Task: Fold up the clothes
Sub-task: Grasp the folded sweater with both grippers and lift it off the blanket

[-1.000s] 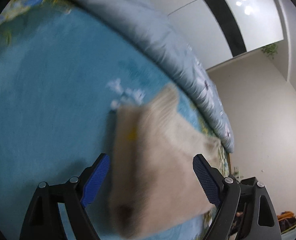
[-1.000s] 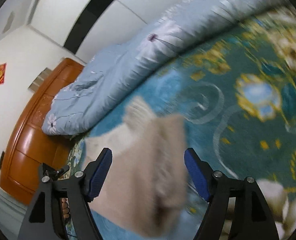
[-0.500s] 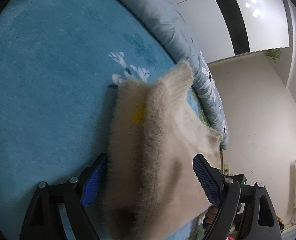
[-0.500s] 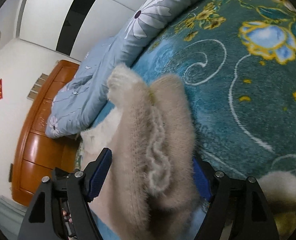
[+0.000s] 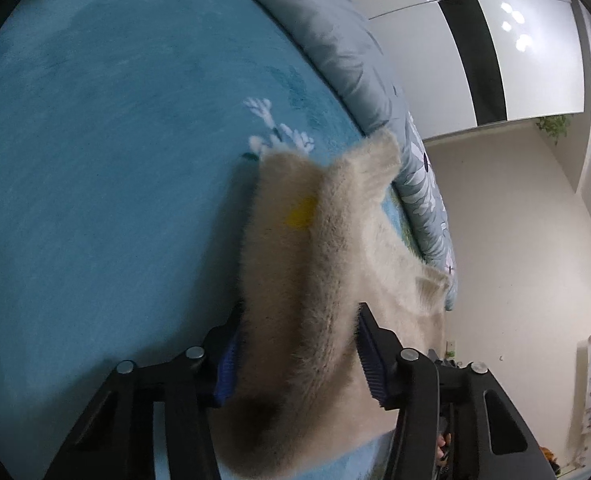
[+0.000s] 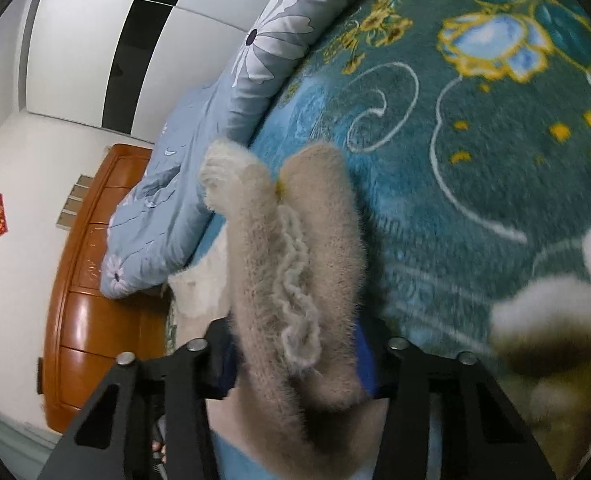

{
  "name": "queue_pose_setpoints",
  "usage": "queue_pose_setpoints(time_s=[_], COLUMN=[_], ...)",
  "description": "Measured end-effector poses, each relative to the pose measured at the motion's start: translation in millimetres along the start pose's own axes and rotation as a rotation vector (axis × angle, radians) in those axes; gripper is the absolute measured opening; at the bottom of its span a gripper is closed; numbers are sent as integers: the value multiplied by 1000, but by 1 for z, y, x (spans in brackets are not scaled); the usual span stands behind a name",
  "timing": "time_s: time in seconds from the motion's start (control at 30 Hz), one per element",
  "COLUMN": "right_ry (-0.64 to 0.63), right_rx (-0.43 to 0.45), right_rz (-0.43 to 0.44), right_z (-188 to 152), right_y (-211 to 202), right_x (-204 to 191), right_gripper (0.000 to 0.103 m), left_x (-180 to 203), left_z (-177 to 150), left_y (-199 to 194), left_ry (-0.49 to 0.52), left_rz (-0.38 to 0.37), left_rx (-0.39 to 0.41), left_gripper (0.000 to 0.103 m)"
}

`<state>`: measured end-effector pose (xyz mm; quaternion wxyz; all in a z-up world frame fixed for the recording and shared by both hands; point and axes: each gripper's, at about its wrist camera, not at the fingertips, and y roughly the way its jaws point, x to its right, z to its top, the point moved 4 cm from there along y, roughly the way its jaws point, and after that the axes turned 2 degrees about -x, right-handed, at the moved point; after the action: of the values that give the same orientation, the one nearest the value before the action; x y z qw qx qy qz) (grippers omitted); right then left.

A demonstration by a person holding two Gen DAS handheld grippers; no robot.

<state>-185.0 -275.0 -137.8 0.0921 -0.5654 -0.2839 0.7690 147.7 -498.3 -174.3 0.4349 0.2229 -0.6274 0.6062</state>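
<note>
A fuzzy beige sweater [image 5: 315, 264] with a small yellow tag lies bunched on the blue blanket [image 5: 107, 184] of a bed. My left gripper [image 5: 295, 360] is shut on a thick fold of it, blue pads pressing from both sides. In the right wrist view the same sweater [image 6: 295, 264] shows a ruffled knit edge running down its middle. My right gripper [image 6: 299, 356] is shut on that fold too. The rest of the sweater stretches away between the two grippers.
A rolled light-blue floral quilt [image 5: 359, 72] [image 6: 231, 128] lies along the far side of the bed. A wooden headboard [image 6: 91, 292] stands at the left. A white fluffy patch [image 6: 559, 320] shows at the right on the teal flowered blanket [image 6: 495, 128].
Both grippers have gone from wide open around the sweater to closed on its folds. The views have steadied and come closer to the bed.
</note>
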Motion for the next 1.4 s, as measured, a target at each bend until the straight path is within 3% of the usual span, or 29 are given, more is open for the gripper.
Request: queue_pose_setpoints(time_s=[0.37,0.43,0.5,0.67,0.77,0.83,0.9,1.1,1.2,1.4], right_ry=[-45,-60,-81,-85,-71,-76,-88,-95,-94,-63], right_rx=[-101,-110,-116,-130,-127,-126,-124,-111,-101,-89], right_rz=[-2,19,32,44,40,26,10,-8,-15,12], right_z=[-77,-94,-112,-141,-141,-140,-139,-135,-131,-128], right_y=[-44,-53,-60,-70,-70,-69,-67,-66,-63,-54], right_x=[-10,-11,-11,0,2,2,1,11,14,18], right_gripper=[43,43,43,43,43,44,46,55,61,61], left_x=[-23,-22,-26,-37,-38,-38,-36,-38,-35,-25], left_z=[-74,-91,-103,-115,-106,-100,-93,-77,-66,-61], left_y=[-91,-105,-119,-135,-138,-137,-130,-102,-80,-61], left_ry=[65,79,106,89,108,110,110,79,86,103], left_rz=[32,-3,28,36,86,85,76,21,54,28], left_rx=[-28,-41,-17,0,52,72,79,14,-16,-40], left_gripper=[48,46,46,46,51,64,67,70,77,80])
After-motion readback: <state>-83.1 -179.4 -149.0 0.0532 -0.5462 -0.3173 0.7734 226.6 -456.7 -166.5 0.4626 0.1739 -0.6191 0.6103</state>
